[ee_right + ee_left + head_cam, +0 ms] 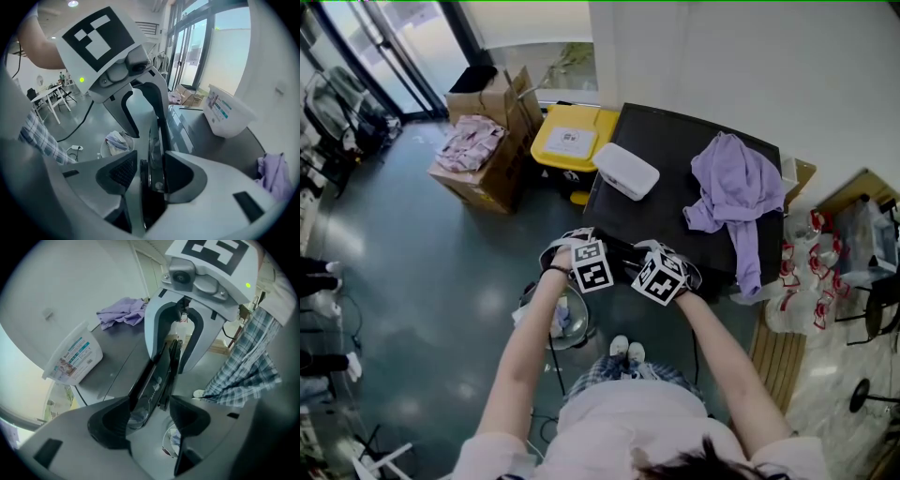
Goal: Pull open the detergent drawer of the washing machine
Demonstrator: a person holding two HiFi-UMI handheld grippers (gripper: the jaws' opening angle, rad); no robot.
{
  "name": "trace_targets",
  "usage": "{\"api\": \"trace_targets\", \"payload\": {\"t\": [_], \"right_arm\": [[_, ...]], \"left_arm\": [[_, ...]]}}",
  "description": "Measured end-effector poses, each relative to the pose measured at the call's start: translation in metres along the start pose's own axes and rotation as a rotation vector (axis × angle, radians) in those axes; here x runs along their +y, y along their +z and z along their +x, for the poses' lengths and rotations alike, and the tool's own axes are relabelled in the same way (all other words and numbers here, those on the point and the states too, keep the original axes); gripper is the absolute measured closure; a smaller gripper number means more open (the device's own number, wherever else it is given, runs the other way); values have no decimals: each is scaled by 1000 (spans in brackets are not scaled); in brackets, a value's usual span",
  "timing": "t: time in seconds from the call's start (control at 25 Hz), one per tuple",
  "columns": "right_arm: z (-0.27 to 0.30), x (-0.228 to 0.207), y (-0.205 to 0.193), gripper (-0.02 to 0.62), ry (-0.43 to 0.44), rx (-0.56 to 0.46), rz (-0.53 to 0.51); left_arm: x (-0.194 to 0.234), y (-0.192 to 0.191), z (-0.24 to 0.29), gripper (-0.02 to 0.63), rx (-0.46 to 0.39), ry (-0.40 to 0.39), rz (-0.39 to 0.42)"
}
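Observation:
The dark washing machine point(675, 178) stands right in front of me. Both grippers are at its top front edge, left gripper point(581, 255) and right gripper point(664, 272) facing each other. A glossy dark front panel point(152, 380), which looks like the detergent drawer's face, runs between the left gripper's point(149, 420) jaws, with clear gaps on both sides. In the right gripper view the same panel point(153, 150) sits between the right gripper's point(149, 174) jaws. One pad is against it and a thin gap shows at the other. I cannot tell how far out the drawer stands.
A white detergent box point(625, 171) and a purple garment point(736, 187) lie on the machine's top. A laundry basket point(567, 319) sits on the floor under my left arm. A yellow bin point(570, 141) and cardboard boxes point(483, 159) stand to the left, plastic bags point(802, 281) to the right.

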State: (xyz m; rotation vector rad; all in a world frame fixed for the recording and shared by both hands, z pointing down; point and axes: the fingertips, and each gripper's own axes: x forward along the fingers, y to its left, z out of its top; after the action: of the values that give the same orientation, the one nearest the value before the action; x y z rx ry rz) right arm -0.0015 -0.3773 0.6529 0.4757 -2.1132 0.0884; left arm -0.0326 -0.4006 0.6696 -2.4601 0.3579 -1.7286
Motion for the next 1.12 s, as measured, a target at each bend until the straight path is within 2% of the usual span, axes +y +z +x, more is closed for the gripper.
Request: {"api": "trace_targets", "payload": {"t": [0.12, 0.28, 0.64, 0.8, 1.12], "right_arm": [[4, -1, -2, 407, -49, 41, -45], [8, -6, -5, 456, -118, 73, -74], [9, -12, -5, 537, -174, 106, -131], [8, -12, -5, 535, -209, 99, -149], [6, -15, -4, 540, -198, 92, -100]], "left_arm": [[1, -1, 1, 344, 5, 20, 28], [4, -2, 4, 387, 41, 78, 102], [15, -3, 5, 494, 89, 171, 186], [15, -3, 5, 518, 98, 187, 217], [14, -2, 2, 541, 97, 213, 263]]}}
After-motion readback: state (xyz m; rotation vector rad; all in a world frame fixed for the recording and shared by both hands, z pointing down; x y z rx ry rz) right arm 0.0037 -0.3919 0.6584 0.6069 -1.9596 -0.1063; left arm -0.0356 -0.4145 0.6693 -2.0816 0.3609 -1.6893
